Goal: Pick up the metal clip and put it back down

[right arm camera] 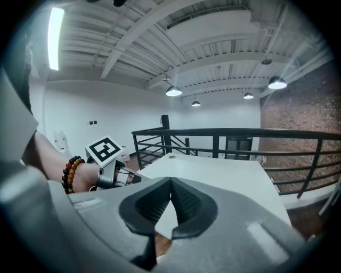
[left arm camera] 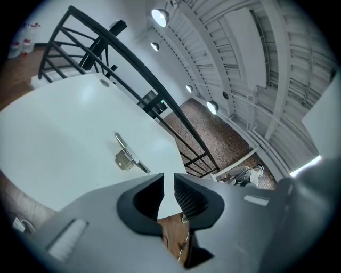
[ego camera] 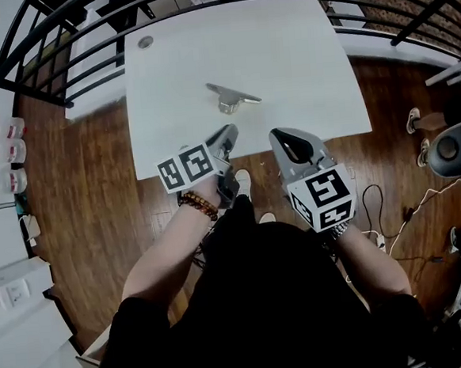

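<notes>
The metal clip (ego camera: 232,97) lies alone near the middle of the white table (ego camera: 299,47), a flat silver strip with a bent lug. In the left gripper view the clip (left arm camera: 128,157) sits ahead of the jaws and to their left, well apart from them. My left gripper (ego camera: 228,132) hovers over the table's near edge; its jaws (left arm camera: 168,176) stand a narrow gap apart with nothing between them. My right gripper (ego camera: 278,136) is held beside it at the same edge, its jaws (right arm camera: 170,180) touching at the tips and empty.
A black railing (ego camera: 60,42) runs round the far side of the table. A small round grommet (ego camera: 145,42) sits at the table's far left corner. Bottles (ego camera: 5,149) stand on the left; cables (ego camera: 392,214) and shoes (ego camera: 415,121) lie on the wooden floor at right.
</notes>
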Motion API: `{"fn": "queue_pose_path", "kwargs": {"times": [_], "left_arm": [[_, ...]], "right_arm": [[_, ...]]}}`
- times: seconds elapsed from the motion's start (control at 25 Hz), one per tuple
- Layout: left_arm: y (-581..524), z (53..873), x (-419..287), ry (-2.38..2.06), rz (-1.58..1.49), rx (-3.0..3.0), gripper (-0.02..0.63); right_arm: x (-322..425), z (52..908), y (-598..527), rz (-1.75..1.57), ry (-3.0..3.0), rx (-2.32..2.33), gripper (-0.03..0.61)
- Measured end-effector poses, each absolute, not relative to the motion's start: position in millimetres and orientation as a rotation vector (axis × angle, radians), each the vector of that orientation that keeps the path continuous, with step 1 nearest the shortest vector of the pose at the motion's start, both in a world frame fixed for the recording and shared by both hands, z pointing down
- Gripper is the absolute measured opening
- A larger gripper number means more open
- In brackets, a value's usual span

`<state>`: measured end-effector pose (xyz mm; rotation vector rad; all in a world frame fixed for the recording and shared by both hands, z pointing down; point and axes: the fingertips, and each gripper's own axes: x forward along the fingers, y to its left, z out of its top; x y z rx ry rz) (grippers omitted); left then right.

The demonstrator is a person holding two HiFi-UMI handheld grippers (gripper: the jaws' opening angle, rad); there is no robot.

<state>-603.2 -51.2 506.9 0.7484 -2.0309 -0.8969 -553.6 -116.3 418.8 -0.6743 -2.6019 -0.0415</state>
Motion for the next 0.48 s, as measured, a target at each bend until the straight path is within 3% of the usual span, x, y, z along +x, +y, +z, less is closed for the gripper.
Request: {"fn": "queue_pose_path", "kwargs": {"times": [0.48], "left_arm": [[-48, 586, -675, -1.818, -1.053, 0.556, 0.108]], "right_arm": [[-609, 459, -120, 0.012, -2.497, -0.608, -0.009]]}}
